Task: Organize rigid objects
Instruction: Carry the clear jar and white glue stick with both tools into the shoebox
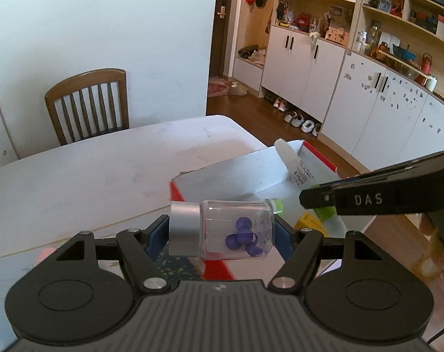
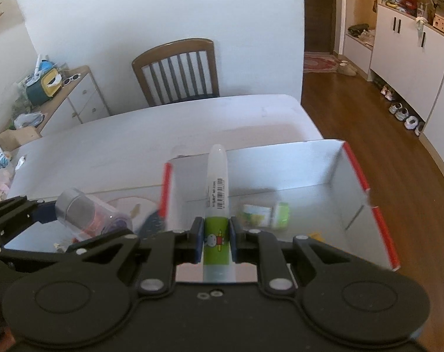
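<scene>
Above the worktop: both grippers are held over or beside an open box (image 2: 333, 173) with white walls and red edges.
Left gripper (image 1: 222, 228): the jaws are set wide and are closed end to end on a clear jar (image 1: 236, 228), which lies sideways; a silver lid (image 1: 184, 228) is pressed against one jaw, the base against the other.
Right gripper (image 2: 216, 239): the jaws are set narrow and are clamped on a glue stick (image 2: 217, 193), which points forward over the box.
Jar position: it is carried above the near left corner of the box, not yet inside it.
Done: a small green-capped bottle (image 2: 266, 215) is seen lying on the box floor, blurred.
Left: judged from this, both carried items remain to be lowered in and released; a few blurred items are seen on the worktop (image 2: 163, 126) at the left.
Left wrist view only: purple beads (image 1: 243, 236) in the jar are shown clearly.
Right wrist view only: the cartoon label on the stick and the full box interior are shown.
</scene>
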Demonstrator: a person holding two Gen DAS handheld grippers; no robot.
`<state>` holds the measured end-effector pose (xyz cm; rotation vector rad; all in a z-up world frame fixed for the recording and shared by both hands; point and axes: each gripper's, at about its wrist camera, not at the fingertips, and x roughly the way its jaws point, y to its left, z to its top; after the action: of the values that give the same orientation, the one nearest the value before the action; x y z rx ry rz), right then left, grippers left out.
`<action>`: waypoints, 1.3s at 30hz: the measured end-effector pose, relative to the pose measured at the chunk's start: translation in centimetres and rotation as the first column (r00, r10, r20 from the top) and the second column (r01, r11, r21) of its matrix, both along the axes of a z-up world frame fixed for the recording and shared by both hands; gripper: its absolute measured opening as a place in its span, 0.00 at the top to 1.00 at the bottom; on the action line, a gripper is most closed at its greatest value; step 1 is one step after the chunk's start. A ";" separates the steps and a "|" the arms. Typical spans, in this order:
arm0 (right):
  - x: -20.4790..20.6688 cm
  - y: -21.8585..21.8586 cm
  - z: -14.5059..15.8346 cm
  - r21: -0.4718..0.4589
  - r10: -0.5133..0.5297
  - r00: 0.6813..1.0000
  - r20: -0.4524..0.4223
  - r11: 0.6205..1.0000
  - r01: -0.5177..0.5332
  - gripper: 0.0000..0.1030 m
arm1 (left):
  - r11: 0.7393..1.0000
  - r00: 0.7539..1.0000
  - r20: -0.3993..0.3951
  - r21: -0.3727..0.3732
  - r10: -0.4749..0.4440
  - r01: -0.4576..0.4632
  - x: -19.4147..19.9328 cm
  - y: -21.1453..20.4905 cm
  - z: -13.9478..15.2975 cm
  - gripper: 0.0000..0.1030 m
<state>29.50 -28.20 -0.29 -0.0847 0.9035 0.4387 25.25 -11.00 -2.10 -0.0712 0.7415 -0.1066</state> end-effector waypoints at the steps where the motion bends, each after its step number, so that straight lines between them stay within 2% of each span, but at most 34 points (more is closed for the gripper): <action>1: 0.4 -0.6 0.0 0.000 -0.002 1.000 0.001 1.000 0.002 0.84 | 1.000 1.000 -0.003 0.001 0.003 -0.003 0.2 -0.4 -0.1 0.29; 10: 3.7 -4.8 -1.2 -0.016 -0.005 1.000 -0.014 1.000 0.004 0.84 | 1.000 0.996 -0.088 -0.016 -0.002 0.000 3.9 -4.5 -2.4 0.29; 18: 6.8 -6.4 -3.8 -0.035 -0.003 0.998 -0.064 0.999 0.000 0.84 | 1.000 0.981 -0.194 0.011 -0.005 0.008 7.2 -7.1 -5.8 0.29; 28: 10.1 -6.4 -7.8 -0.121 0.036 0.991 -0.126 0.991 -0.052 0.84 | 0.999 0.945 -0.327 0.047 0.007 0.009 11.3 -8.5 -9.6 0.29; 39: 10.7 -5.3 -9.8 -0.182 0.096 0.984 -0.150 0.976 -0.123 0.84 | 0.999 0.895 -0.445 0.047 0.012 0.010 14.5 -10.0 -12.2 0.29</action>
<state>40.18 -33.50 -10.13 -0.2832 1.0825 0.4643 39.75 -21.03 -14.28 -0.0507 1.2047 -0.0711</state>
